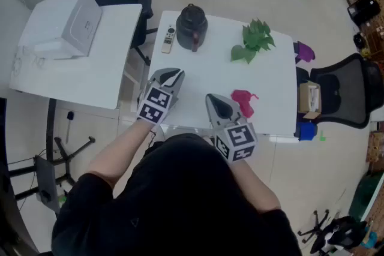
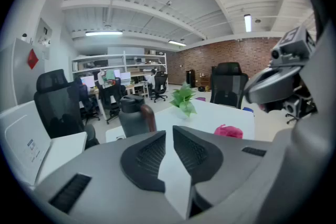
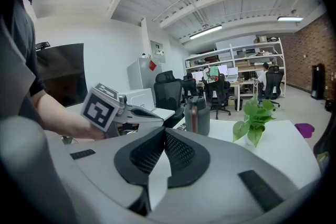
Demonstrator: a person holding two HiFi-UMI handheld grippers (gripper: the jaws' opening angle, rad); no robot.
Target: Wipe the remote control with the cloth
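Since the remote control (image 1: 170, 39) lies at the far left edge of the tabletop (image 1: 216, 72), long axis pointing away, beside a dark jug (image 1: 191, 27), it is nearer the left gripper (image 1: 176, 74). The pink cloth (image 1: 243, 101) is found just beside the right gripper (image 1: 212, 98). Both sets of fingers are closed and empty.

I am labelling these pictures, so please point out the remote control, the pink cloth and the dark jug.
remote control (image 1: 169, 39): head view, middle of its body.
pink cloth (image 1: 243, 100): head view, centre of the crumpled fabric.
dark jug (image 1: 192, 24): head view, on its lid.
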